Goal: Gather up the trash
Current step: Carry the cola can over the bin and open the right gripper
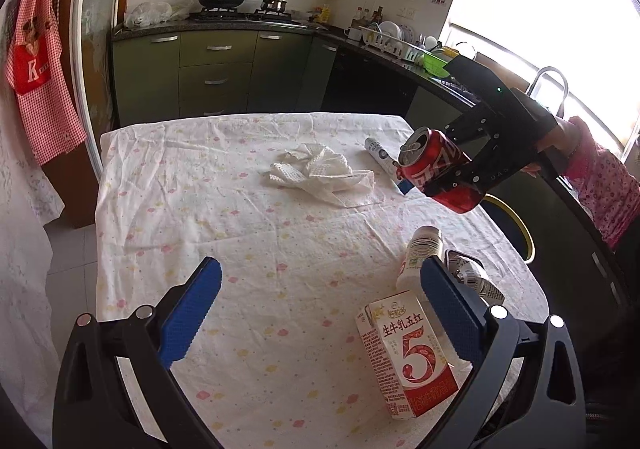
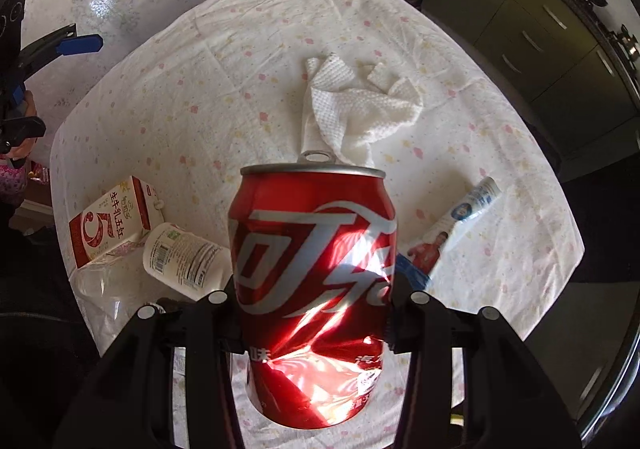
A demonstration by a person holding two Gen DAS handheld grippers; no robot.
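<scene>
Red can [image 2: 316, 281]: sitting dented between the right gripper [image 2: 316, 329] fingers, which are pressing its sides, lifted above the desk [image 1: 248, 249].
Left gripper [image 1: 320, 313]: fingers are standing wide apart, holding nothing; milk carton [image 1: 404, 357] just beside its right finger.
Hidden: right finger pads behind the can; small bottle [image 1: 420, 253] partly behind a finger.
Count: one can, one carton, one bottle, one crumpled paper towel [image 1: 320, 173], one tube [image 2: 456, 225].

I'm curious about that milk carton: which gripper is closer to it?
Left. The left gripper hangs open right beside the milk carton; the right gripper holds the red can farther off.
</scene>
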